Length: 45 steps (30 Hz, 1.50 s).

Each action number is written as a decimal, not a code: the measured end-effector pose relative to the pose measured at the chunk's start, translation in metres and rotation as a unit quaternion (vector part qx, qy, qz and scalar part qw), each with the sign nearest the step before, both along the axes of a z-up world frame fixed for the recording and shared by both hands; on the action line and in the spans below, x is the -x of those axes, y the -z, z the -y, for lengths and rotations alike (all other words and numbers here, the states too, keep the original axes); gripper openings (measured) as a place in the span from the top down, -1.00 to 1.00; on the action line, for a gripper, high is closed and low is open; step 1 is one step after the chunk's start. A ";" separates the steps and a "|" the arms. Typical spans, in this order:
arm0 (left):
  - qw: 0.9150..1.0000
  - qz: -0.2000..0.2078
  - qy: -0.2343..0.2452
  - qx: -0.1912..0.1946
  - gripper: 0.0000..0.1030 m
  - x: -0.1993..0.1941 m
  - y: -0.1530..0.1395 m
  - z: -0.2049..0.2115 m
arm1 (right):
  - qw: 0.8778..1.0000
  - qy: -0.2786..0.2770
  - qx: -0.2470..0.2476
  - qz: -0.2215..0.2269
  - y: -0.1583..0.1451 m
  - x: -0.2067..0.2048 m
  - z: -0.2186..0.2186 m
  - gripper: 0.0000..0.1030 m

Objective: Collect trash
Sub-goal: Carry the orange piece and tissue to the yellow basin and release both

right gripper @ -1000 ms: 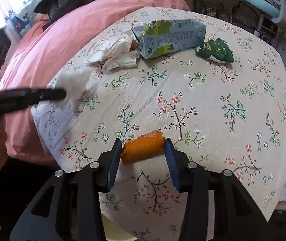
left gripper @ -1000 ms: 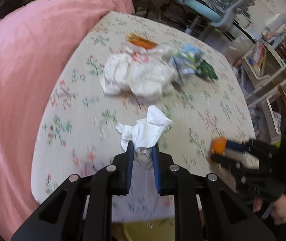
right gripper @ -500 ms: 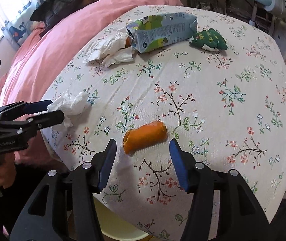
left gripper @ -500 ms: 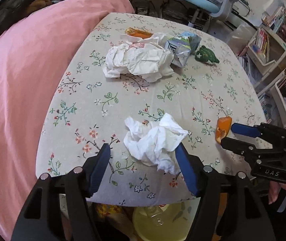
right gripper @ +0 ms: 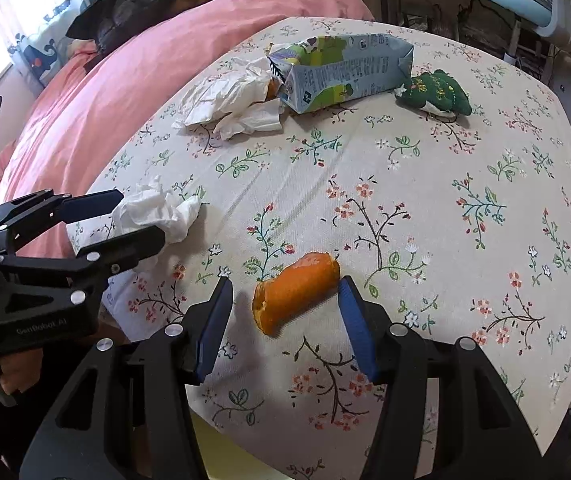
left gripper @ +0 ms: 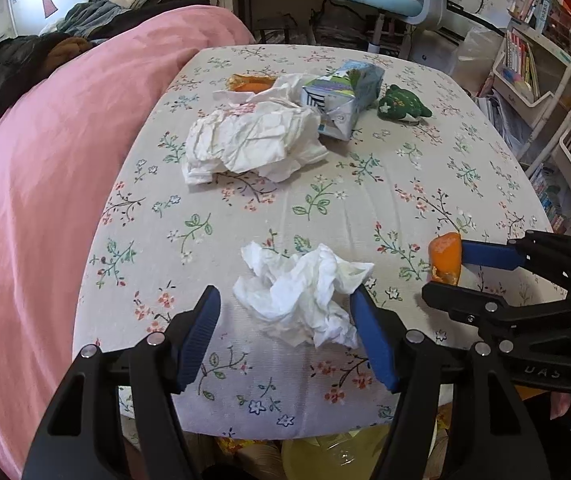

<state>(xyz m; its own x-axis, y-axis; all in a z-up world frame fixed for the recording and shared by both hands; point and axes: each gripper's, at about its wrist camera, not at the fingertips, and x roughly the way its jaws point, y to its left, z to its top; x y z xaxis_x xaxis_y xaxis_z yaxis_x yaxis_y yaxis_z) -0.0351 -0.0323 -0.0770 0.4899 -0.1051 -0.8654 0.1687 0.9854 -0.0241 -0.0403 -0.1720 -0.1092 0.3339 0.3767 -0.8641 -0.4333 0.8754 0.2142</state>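
A crumpled white tissue [left gripper: 301, 296] lies on the floral tablecloth near its front edge. My left gripper [left gripper: 284, 294] stands open around it; the right pad just brushes the tissue's edge and the left pad is well clear. Further right, a piece of orange peel [right gripper: 295, 296] rests on the cloth between the pads of my right gripper [right gripper: 286, 283], which is open with a gap on each side. The left wrist view shows the right gripper [left gripper: 445, 270] with the peel [left gripper: 445, 256] at its tips. The right wrist view shows the left gripper [right gripper: 141, 218] around the tissue [right gripper: 157, 212].
At the back of the table lie a big wad of white paper [left gripper: 249, 140], a squashed drink carton [left gripper: 343, 98], a green cloth toy [left gripper: 403, 104] and another orange peel [left gripper: 251, 82]. A yellow bin [left gripper: 325, 456] sits below the front edge. Pink bedding [left gripper: 45, 200] borders the left; bookshelves [left gripper: 525, 60] stand right.
The left gripper, shut on the tissue a second ago, has opened wide and the tissue now lies on the cloth. The right jaws have spread off the orange peel.
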 end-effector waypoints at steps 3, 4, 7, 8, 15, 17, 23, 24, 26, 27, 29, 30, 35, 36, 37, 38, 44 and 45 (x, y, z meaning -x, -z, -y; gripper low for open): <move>1.000 0.000 0.003 -0.003 -0.26 0.000 0.001 0.002 | 1.000 0.001 -0.002 0.001 0.000 0.000 0.000 -0.02; 1.000 0.000 0.003 -0.004 -0.26 0.000 0.001 0.003 | 1.000 0.002 -0.002 0.002 0.000 0.000 0.000 -0.02; 1.000 -0.001 0.005 -0.005 -0.26 0.000 0.002 0.005 | 1.000 0.002 -0.003 0.003 0.000 -0.001 -0.001 -0.02; 1.000 -0.001 0.005 -0.007 -0.26 0.000 0.002 0.005 | 1.000 0.002 -0.003 0.003 0.000 -0.001 -0.001 -0.02; 1.000 0.004 0.011 -0.016 -0.26 0.002 0.002 0.009 | 1.000 0.002 -0.004 0.003 0.000 -0.001 -0.001 -0.02; 1.000 0.005 0.013 -0.022 -0.26 0.002 0.002 0.011 | 1.000 0.002 -0.004 0.003 0.000 -0.002 -0.001 -0.02; 1.000 -0.002 0.015 -0.025 -0.04 0.001 0.005 0.012 | 1.000 0.002 -0.005 0.004 -0.001 -0.003 0.000 0.01; 1.000 -0.004 0.017 -0.024 0.05 0.001 0.006 0.012 | 1.000 0.001 -0.005 0.003 -0.001 -0.003 0.000 0.03; 0.999 -0.008 0.022 -0.024 0.13 0.001 0.007 0.014 | 1.000 0.001 -0.005 0.004 -0.001 -0.003 0.000 0.06; 0.999 -0.008 0.024 -0.025 0.22 0.002 0.007 0.015 | 1.000 0.001 -0.004 0.004 -0.001 -0.003 0.000 0.07; 0.999 -0.009 0.031 -0.028 0.30 0.003 0.008 0.018 | 1.000 0.000 -0.003 0.005 -0.001 -0.004 -0.001 0.11; 0.999 -0.008 0.034 -0.029 0.41 0.004 0.008 0.019 | 1.000 -0.001 -0.004 0.005 -0.001 -0.004 -0.001 0.14; 0.999 0.003 0.041 -0.030 0.65 0.007 0.005 0.021 | 1.000 -0.004 -0.005 0.005 -0.001 -0.003 -0.002 0.26; 0.999 0.006 0.042 -0.029 0.66 0.008 0.004 0.021 | 1.000 -0.005 -0.005 0.005 -0.001 -0.003 -0.003 0.26; 0.999 0.009 0.043 -0.029 0.67 0.008 0.003 0.022 | 1.000 -0.005 -0.005 0.006 -0.001 -0.002 -0.003 0.27; 0.999 0.012 0.043 -0.028 0.68 0.009 0.002 0.022 | 1.000 -0.006 -0.005 0.006 -0.001 -0.002 -0.004 0.28; 0.999 0.020 0.040 -0.006 0.70 0.010 -0.008 0.017 | 1.000 -0.002 -0.017 0.011 -0.005 -0.002 0.000 0.34; 0.999 0.022 0.039 0.000 0.70 0.011 -0.011 0.015 | 1.000 -0.001 -0.021 0.010 -0.006 -0.002 0.001 0.34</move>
